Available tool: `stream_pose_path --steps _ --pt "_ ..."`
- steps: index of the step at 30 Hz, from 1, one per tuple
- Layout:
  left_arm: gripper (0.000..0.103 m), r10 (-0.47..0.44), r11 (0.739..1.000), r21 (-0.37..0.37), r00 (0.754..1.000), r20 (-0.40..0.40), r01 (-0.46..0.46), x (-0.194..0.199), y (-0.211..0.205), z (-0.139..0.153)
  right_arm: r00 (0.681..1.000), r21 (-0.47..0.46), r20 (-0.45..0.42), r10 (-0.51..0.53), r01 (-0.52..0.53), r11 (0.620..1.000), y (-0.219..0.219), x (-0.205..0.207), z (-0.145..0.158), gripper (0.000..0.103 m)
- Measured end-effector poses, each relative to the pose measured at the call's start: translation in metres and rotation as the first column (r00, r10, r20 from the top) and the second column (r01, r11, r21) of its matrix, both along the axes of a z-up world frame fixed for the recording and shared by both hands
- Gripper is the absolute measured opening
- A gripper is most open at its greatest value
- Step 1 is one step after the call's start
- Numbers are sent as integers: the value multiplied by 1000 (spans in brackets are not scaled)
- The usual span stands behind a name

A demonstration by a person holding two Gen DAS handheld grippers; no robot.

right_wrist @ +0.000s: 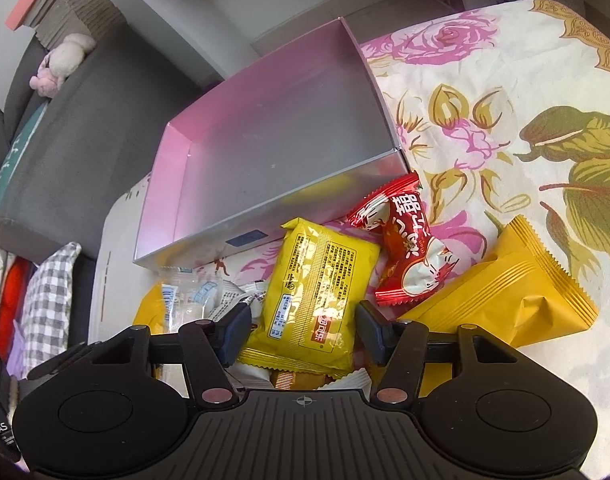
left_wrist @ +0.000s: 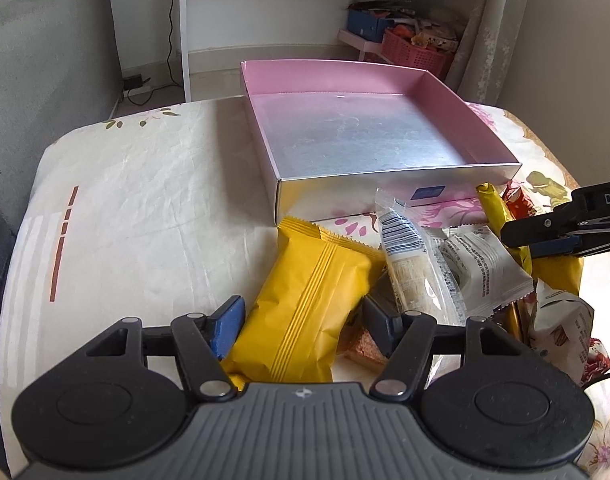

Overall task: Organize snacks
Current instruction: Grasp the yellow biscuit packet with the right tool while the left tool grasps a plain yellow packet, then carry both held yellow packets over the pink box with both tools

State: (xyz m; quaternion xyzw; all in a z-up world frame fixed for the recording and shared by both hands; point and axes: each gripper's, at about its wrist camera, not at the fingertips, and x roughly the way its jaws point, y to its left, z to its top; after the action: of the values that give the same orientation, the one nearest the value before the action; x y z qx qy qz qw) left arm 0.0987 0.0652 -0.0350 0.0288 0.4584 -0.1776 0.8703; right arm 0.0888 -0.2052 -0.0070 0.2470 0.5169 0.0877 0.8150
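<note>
Here both tongs (left_wrist: 303,320) (right_wrist: 303,326) straddle yellow packets (left_wrist: 305,304) (right_wrist: 313,300).

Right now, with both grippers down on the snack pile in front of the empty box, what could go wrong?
1. The left gripper straddles the orange packet, which overlaps the clear-wrapped bar; lifting may drag it along.
2. The right gripper brackets the yellow packet only near its lower end; it may sag or slip.
3. The red packet touches the yellow packet's edge and may get nudged.
</note>
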Motion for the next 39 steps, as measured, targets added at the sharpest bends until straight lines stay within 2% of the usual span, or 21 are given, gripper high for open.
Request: stream_pose_path --steps 3,6,11,13,17,19,20,27,39 --pt "62 -8 1000 17 1000 19 8 -2 -3 0 1000 6 2 -1 1 1000 -1 0 -1 58" --pt "66 -8 1000 26 1000 23 7 0 -3 -2 1000 1 7 3 -3 1000 -1 0 -2 59" --pt "67 18 1000 -9 1000 0 -18 4 2 -4 999 -35 30 31 -30 999 7 2 -3 62" --pt "59 29 999 -41 999 -20 -29 5 3 -5 998 -45 36 42 -41 998 9 2 -4 64" --pt "47 57 998 -36 998 -29 -58 4 1 -3 996 -92 59 66 -61 994 15 1 -4 63" --pt "42 69 997 -35 997 -29 -70 3 0 -1 996 -114 66 59 -51 992 17 0 -4 52" --pt "41 75 996 -37 997 -30 -77 3 1 -1 996 -116 67 53 -45 992 17 0 -4 50" --pt "37 147 985 -81 987 -66 -152 2 8 5 999 -66 43 -3 6 998 7 -2 -2 45" --pt "36 212 967 -137 977 -26 -214 -9 11 31 994 -4 98 -55 56 998 -11 -10 30 45"
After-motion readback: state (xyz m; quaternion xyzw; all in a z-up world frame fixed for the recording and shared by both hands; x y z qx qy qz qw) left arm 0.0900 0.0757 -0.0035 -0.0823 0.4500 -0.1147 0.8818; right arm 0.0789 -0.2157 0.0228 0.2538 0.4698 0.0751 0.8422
